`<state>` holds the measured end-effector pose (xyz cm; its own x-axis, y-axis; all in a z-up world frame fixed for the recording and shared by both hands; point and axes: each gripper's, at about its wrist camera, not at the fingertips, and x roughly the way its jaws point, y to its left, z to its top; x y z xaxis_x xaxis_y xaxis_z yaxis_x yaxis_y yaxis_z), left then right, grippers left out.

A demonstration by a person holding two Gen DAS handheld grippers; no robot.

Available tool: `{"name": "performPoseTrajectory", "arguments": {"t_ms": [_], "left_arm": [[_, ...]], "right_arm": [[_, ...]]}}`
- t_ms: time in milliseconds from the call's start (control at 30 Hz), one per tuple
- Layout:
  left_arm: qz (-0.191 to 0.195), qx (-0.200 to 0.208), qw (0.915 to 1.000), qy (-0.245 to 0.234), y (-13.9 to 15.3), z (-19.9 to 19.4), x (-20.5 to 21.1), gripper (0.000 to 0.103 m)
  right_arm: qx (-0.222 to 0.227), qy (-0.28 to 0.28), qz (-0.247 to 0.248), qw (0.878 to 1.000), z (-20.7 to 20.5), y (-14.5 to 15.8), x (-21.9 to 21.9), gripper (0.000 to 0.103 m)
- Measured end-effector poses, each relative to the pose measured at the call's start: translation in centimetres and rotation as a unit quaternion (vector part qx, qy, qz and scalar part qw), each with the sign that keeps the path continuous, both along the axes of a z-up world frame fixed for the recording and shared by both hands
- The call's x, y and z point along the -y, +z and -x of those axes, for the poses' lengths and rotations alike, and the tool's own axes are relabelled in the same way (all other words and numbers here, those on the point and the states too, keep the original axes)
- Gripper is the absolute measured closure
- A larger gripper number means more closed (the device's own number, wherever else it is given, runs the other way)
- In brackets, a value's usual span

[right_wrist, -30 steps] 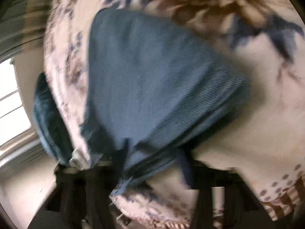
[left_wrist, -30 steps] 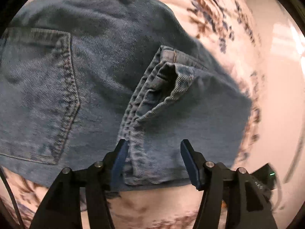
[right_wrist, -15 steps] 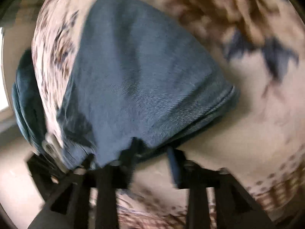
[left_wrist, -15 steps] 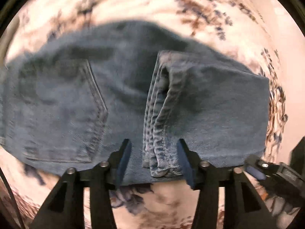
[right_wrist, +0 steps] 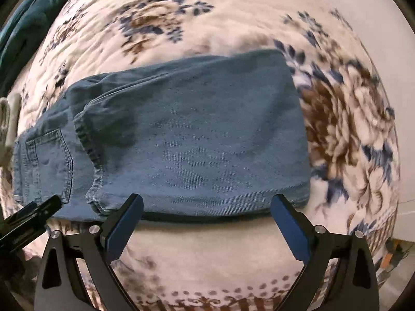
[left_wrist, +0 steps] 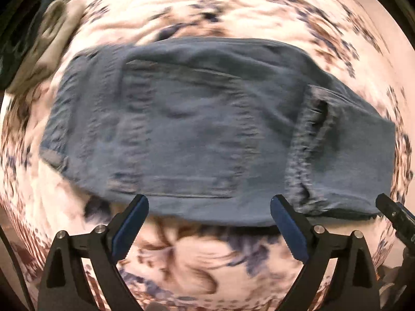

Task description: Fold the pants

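The blue denim pants (left_wrist: 207,129) lie folded flat on a floral bedspread (left_wrist: 197,259). The leg ends are folded over the seat, hems (left_wrist: 303,150) lying beside the back pocket (left_wrist: 181,134). In the right wrist view the folded legs (right_wrist: 202,140) cover most of the pants, with the back pocket (right_wrist: 49,160) at the left. My left gripper (left_wrist: 208,223) is open and empty, just off the near edge of the pants. My right gripper (right_wrist: 207,220) is open and empty, also at the near edge.
The floral bedspread (right_wrist: 345,134) spreads all around the pants. A dark teal cloth (right_wrist: 23,26) lies at the far left of the bed. A pale folded cloth (left_wrist: 44,49) lies at the far left. The bed's edge and pale floor (right_wrist: 389,39) are on the right.
Both grippers have opened wide, let go of the denim and pulled back from the pants. The folded legs now lie flat on the seat.
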<state>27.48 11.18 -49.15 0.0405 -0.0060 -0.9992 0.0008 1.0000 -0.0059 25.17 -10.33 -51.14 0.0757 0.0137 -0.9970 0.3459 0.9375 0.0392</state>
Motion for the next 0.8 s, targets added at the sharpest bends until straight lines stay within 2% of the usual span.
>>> {"name": "performPoseTrajectory", "arguments": {"t_ms": [200,367,433,467,500,533,667,733,767,800], "left_arm": [[0.025,0.012,0.9964,0.081,-0.1,0.5,-8.1,0.007],[0.074,0.006,0.9817,0.176,-1.4,0.9,-15.2,0.007],[0.08,0.0,0.9751,0.207,-2.0,1.3,-17.0,0.007],[0.082,0.001,0.9728,0.217,-1.9,1.6,-17.5,0.007],[0.08,0.004,0.9717,0.222,-1.9,1.8,-18.1,0.007],[0.075,0.007,0.9712,0.226,-1.8,2.1,-18.8,0.007],[0.073,0.015,0.9699,0.232,-1.5,2.8,-20.4,0.007],[0.074,0.015,0.9693,0.234,-1.5,2.9,-21.3,0.007],[0.074,0.015,0.9689,0.236,-1.6,2.6,-21.9,0.007],[0.074,0.016,0.9683,0.238,-1.4,2.4,-22.0,0.007]], "right_arm": [[-0.008,0.005,0.021,1.0,-1.4,-0.4,-3.4,0.002],[-0.011,-0.013,0.018,1.0,-1.7,-0.9,-4.8,0.002],[-0.003,-0.043,-0.005,0.999,-2.1,-1.0,-4.5,0.003],[0.008,-0.062,-0.034,0.997,-2.3,-0.9,-4.2,0.005],[0.016,-0.073,-0.054,0.996,-2.8,-0.8,-4.1,0.014],[0.016,-0.073,-0.061,0.995,-3.8,-0.7,-4.3,0.017],[0.045,-0.043,-0.082,0.995,-8.6,0.2,-6.4,0.018],[0.026,-0.001,-0.075,0.997,-11.1,-0.5,-8.4,0.018],[0.013,0.009,-0.076,0.997,-11.9,-1.2,-9.2,0.028],[0.0,0.022,-0.077,0.997,-12.7,-2.1,-10.0,0.073]]}}
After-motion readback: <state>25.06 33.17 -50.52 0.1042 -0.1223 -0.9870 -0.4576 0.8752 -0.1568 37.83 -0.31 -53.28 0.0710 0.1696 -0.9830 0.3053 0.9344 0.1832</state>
